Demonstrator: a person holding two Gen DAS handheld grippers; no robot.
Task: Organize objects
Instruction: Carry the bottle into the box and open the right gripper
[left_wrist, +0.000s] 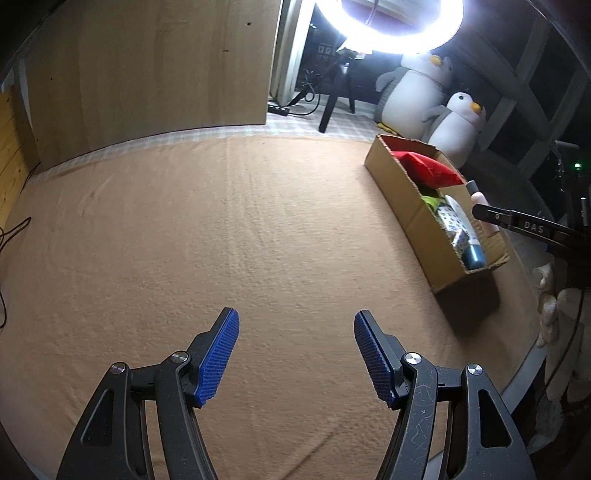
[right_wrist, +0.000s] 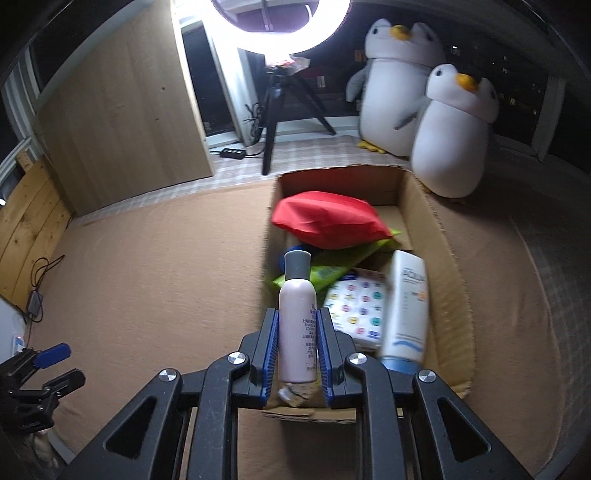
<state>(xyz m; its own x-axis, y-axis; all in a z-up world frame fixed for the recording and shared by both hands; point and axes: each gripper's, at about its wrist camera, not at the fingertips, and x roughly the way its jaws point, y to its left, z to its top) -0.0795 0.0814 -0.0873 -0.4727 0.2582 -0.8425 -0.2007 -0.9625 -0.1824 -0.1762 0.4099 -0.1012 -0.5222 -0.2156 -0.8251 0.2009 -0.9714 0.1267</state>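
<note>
The right tongs (right_wrist: 297, 350) are clenched on a slim pale pink bottle (right_wrist: 297, 325) with a grey cap, gripping it around its lower half. The bottle stands upright between the blue pads and hangs above the near end of an open cardboard box (right_wrist: 443, 258), not yet inside it.

The box sits on a surface covered in tan cloth (left_wrist: 221, 240), possibly a bed or a low desk; which one is unclear. It already holds a red pouch (right_wrist: 328, 219) at the far end, a green packet (right_wrist: 332, 269) beneath it, a white pack with coloured dots (right_wrist: 360, 306), and a white tube with a blue cap (right_wrist: 404, 314) lying along the right wall.

The step in hand appears to be placing the bottle into the box. To do it well, the bottle should probably be carried a little forward past the near wall and lowered into the gap on the left side, beside the dotted pack, before the grip is let go. Releasing too early could drop it on the box edge or tip it onto the tube.

The left tongs (left_wrist: 295, 350) are released, their blue pads well apart and holding nothing, hovering over bare cloth well to the left of the box.

Beyond the box stand two plush penguins (right_wrist: 454, 129), a bright ring light (right_wrist: 280, 33) on a tripod (right_wrist: 273, 110), and a wooden panel (left_wrist: 147, 74). None of these blocks the way; only the crowded contents narrow the landing spot.
</note>
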